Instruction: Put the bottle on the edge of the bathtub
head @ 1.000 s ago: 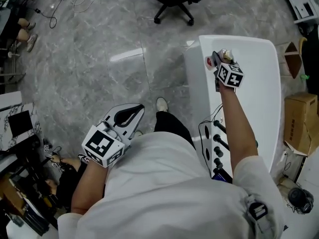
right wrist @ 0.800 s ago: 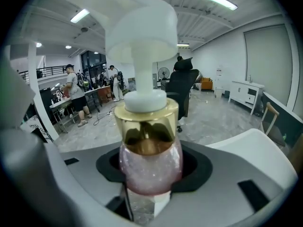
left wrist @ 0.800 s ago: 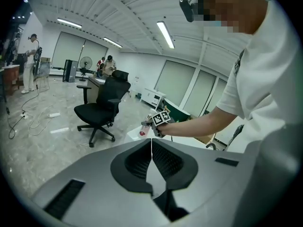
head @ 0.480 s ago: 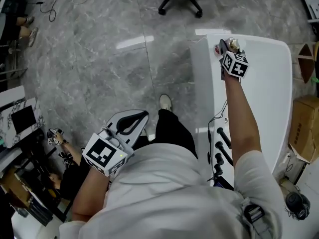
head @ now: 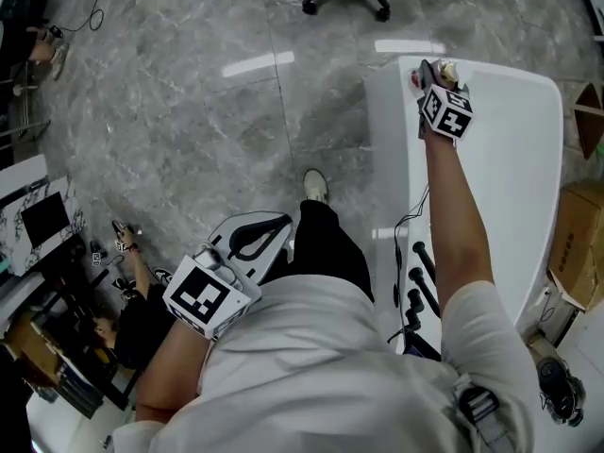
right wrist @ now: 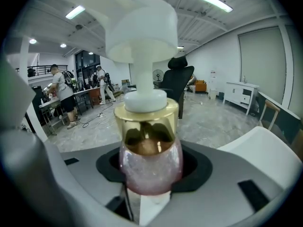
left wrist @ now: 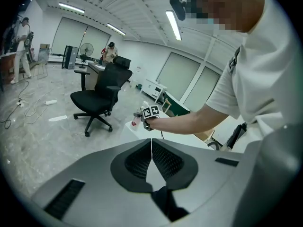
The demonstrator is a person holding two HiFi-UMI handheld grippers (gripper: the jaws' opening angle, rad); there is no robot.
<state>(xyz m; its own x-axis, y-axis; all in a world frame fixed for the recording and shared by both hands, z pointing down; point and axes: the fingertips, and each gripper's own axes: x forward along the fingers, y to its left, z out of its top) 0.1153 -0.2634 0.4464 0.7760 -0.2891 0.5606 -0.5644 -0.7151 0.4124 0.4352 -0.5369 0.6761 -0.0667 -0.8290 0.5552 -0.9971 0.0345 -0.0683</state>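
One bottle [right wrist: 150,167] held at far corner edge of bathtub [head: 384,135]

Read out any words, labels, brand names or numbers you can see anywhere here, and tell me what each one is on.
No text can be read anywhere.
Bottle: pink glitter body, gold collar, white pump, no label showing.
Right marker cube and left marker cube: black-and-white square patterns, not letters or digits.
Cardboard box: any print is too small to read.
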